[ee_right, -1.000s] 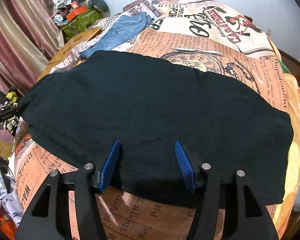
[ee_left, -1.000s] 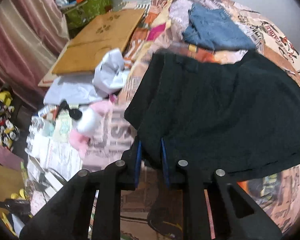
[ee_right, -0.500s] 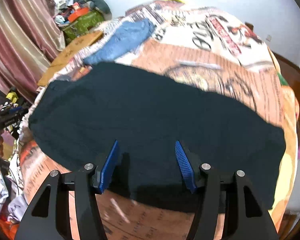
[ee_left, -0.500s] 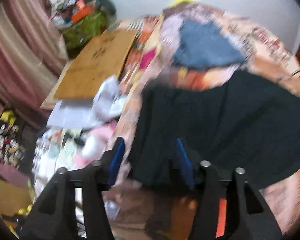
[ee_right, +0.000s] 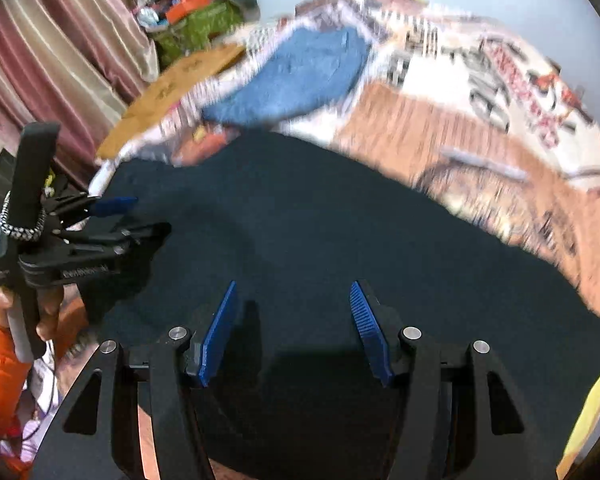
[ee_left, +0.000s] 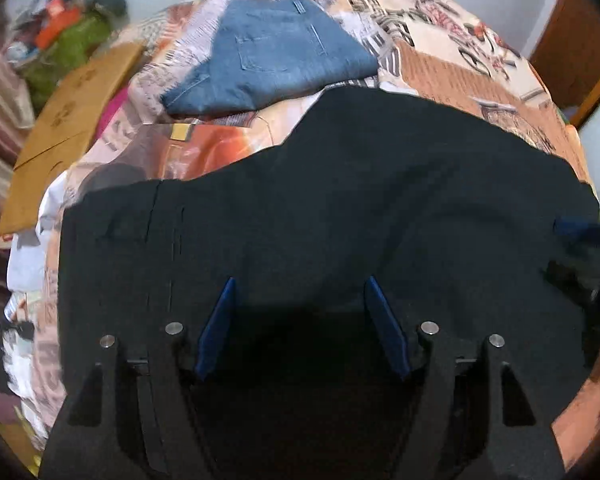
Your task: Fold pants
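Black pants (ee_left: 360, 200) lie spread flat across the printed bedspread (ee_left: 440, 64). My left gripper (ee_left: 300, 280) hovers over their near part. Its jaws are opening, blue pads wide apart, with only flat cloth below them and nothing pinched. In the right wrist view the left gripper (ee_right: 140, 218) shows at the pants' left end, held by a hand (ee_right: 46, 320) in an orange sleeve. My right gripper (ee_right: 292, 284) stands open over the black pants (ee_right: 340, 220), its pads pressing on nothing. One of its blue fingers (ee_left: 572, 228) shows at the far right of the left wrist view.
Folded blue jeans (ee_left: 276, 60) rest on the bedspread beyond the pants. Past the bed's left edge are a cardboard sheet (ee_left: 72, 120), a green bag with clutter (ee_left: 68, 48), striped curtains (ee_right: 60, 60) and loose papers (ee_left: 20, 352). A wooden door (ee_left: 572, 40) stands at the right.
My left gripper has let go of the pants' edge, opened, and swung right over the cloth. My right gripper stayed open and slid farther over the pants.
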The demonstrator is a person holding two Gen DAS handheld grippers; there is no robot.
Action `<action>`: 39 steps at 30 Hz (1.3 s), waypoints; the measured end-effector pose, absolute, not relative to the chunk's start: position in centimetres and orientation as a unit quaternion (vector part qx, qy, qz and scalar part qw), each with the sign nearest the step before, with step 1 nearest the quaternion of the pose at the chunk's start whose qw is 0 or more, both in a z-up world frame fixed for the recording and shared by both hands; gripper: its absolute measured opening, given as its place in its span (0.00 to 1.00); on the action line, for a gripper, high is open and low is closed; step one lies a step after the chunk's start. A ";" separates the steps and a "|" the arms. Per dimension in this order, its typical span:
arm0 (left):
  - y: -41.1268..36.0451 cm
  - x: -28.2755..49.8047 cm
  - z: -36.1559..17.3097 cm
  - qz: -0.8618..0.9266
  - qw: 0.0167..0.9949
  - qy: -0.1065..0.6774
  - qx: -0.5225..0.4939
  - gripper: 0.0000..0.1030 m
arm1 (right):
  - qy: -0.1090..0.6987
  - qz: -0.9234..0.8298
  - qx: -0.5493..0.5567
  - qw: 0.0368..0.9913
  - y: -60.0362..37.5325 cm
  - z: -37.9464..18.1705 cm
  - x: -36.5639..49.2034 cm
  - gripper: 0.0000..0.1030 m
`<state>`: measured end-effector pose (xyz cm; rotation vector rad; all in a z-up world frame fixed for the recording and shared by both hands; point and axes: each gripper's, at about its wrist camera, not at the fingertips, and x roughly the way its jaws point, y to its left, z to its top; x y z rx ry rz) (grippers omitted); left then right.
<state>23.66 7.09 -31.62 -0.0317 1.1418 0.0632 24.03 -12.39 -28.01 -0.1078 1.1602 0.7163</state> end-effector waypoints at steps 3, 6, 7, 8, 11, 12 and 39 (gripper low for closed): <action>7.0 22.1 -31.2 0.030 0.842 0.539 -0.019 0.65 | 0.518 0.337 -0.055 0.785 -13.5 -28.0 22.3 0.53; 7.4 20.8 -31.0 0.029 0.839 0.542 -0.044 0.65 | 0.518 0.338 -0.030 0.785 -15.0 -27.7 21.2 0.53; 7.5 20.4 -31.0 0.030 0.838 0.543 -0.051 0.65 | 0.516 0.337 -0.023 0.787 -15.5 -27.7 20.8 0.53; 7.6 19.8 -31.0 0.030 0.838 0.542 -0.055 0.65 | 0.514 0.334 -0.019 0.790 -15.8 -27.7 20.4 0.53; 7.0 18.5 -30.7 0.036 0.842 0.536 -0.043 0.65 | 0.509 0.327 -0.004 0.796 -16.8 -27.3 19.5 0.53; 6.7 18.2 -30.6 0.040 0.844 0.534 -0.035 0.65 | 0.510 0.326 0.003 0.796 -17.2 -27.2 19.2 0.53; -7.0 25.9 -27.0 -0.041 0.852 0.513 0.097 0.79 | 0.516 0.040 0.305 0.800 -41.2 -31.9 15.2 0.57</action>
